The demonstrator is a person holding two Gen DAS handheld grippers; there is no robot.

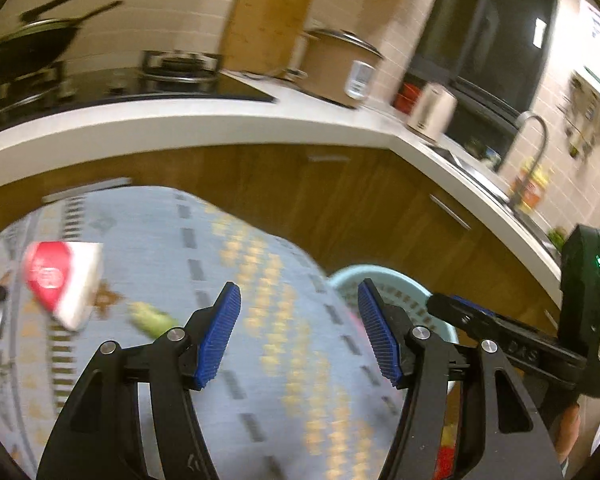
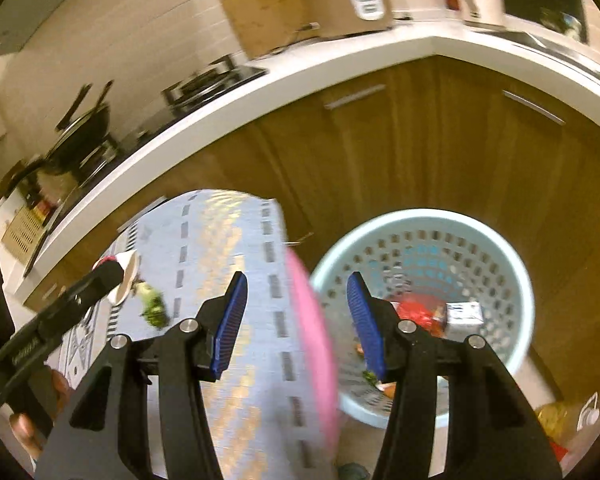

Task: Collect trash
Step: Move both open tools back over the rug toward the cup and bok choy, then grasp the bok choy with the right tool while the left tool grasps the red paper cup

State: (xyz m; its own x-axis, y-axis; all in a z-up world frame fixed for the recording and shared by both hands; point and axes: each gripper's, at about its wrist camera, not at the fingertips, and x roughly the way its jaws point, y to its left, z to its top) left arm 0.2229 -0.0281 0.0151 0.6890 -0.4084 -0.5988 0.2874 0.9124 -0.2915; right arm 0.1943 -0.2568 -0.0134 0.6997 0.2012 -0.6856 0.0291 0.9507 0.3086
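A red and white carton [image 1: 60,280] lies on the patterned tablecloth [image 1: 268,248], with a green vegetable scrap [image 1: 152,318] beside it. My left gripper [image 1: 299,292] hangs open above the cloth, nothing between its blue pads. To its right, below the table's edge, stands a light blue basket [image 1: 380,276]. My right gripper [image 2: 297,280] is open and empty over the table's pink edge [image 2: 312,340], next to the basket [image 2: 420,216]. Inside the basket lie a red wrapper [image 2: 420,312] and a small silver carton [image 2: 464,314]. The carton [image 2: 126,276] and green scrap [image 2: 154,306] lie far left.
A white counter [image 1: 220,124] wraps around over wooden cabinets [image 2: 380,140]. On it stand a wok [image 1: 32,44], a cutting board [image 1: 264,20], a rice cooker [image 1: 336,64] and a kettle [image 1: 432,108]. A tap [image 1: 536,136] is at the right. Bags [image 2: 560,420] lie on the floor.
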